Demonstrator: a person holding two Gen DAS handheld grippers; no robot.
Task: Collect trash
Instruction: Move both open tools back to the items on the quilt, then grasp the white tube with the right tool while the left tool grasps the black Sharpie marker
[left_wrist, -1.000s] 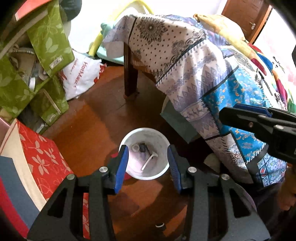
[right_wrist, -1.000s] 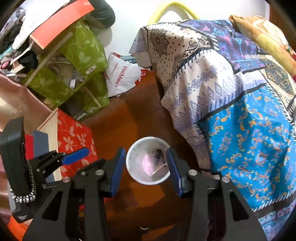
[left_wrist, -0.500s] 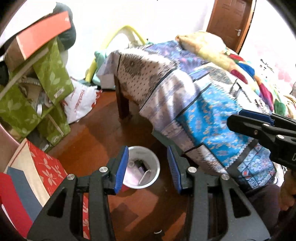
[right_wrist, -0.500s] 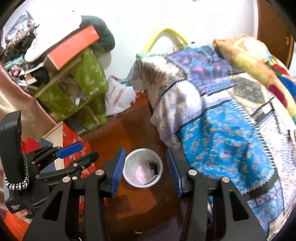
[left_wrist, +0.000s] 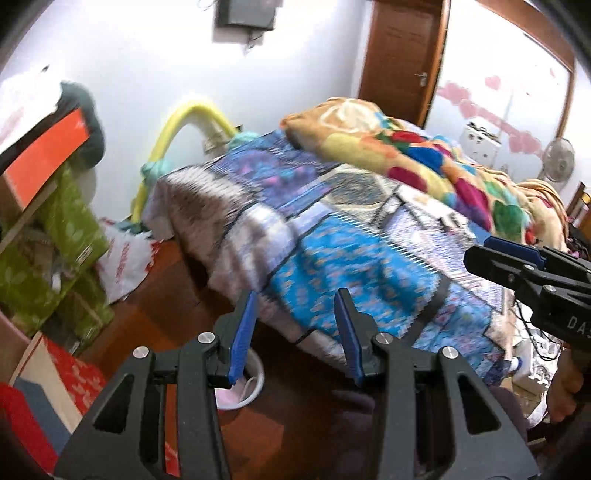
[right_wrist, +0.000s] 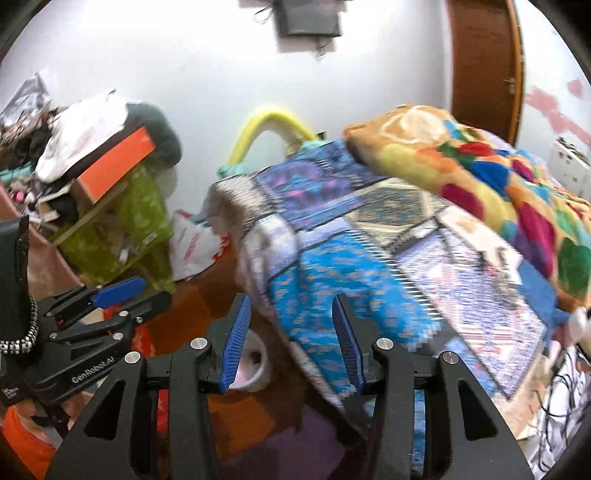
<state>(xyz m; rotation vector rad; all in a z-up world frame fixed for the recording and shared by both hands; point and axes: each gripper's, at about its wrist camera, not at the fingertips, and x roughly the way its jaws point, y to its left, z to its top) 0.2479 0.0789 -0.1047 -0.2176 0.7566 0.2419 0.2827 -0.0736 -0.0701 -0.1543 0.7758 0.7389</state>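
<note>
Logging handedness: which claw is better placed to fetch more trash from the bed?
Marginally right. Both claws, left and right, are open and empty, but the right one sits nearer the bed; no trash is visible yet.

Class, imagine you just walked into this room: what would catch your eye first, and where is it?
The bed fills the middle, under a blue patchwork cover with a bright multicoloured blanket heaped on top. Left of it, green leaf-print bags are piled against the wall. Low on the wooden floor, a white bin peeks out behind the open left gripper.
</note>
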